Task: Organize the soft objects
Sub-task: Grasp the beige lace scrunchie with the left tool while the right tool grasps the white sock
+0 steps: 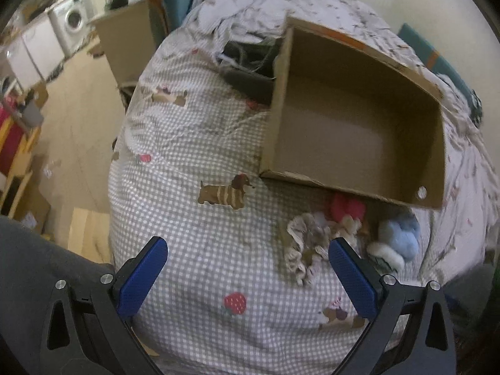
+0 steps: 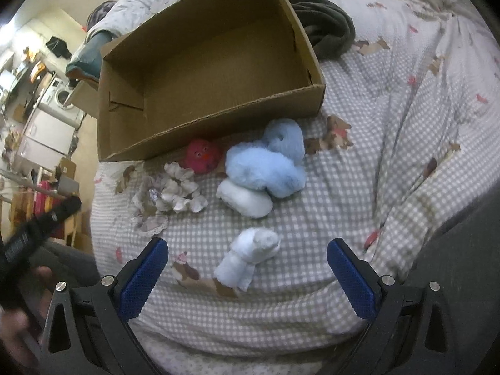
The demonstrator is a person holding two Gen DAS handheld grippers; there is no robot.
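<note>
An empty brown cardboard box [image 2: 218,59] sits on a gingham bed cover; it also shows in the left wrist view [image 1: 353,125]. In front of it lie a red plush [image 2: 203,156], a light blue plush [image 2: 268,162], a white plush [image 2: 247,200], a frilly beige scrunchie [image 2: 175,193] and a rolled pale sock [image 2: 250,256]. My right gripper [image 2: 247,262] is open, with the sock between its fingers. My left gripper [image 1: 247,262] is open and empty, left of the scrunchie [image 1: 303,247], red plush [image 1: 347,207] and blue plush [image 1: 403,237].
A dark green garment [image 2: 325,28] lies behind the box. The bed edge drops to the floor on the left [image 1: 72,143], where another cardboard box [image 1: 125,40] and a washing machine [image 1: 70,20] stand. The other handheld gripper [image 2: 37,231] shows at left.
</note>
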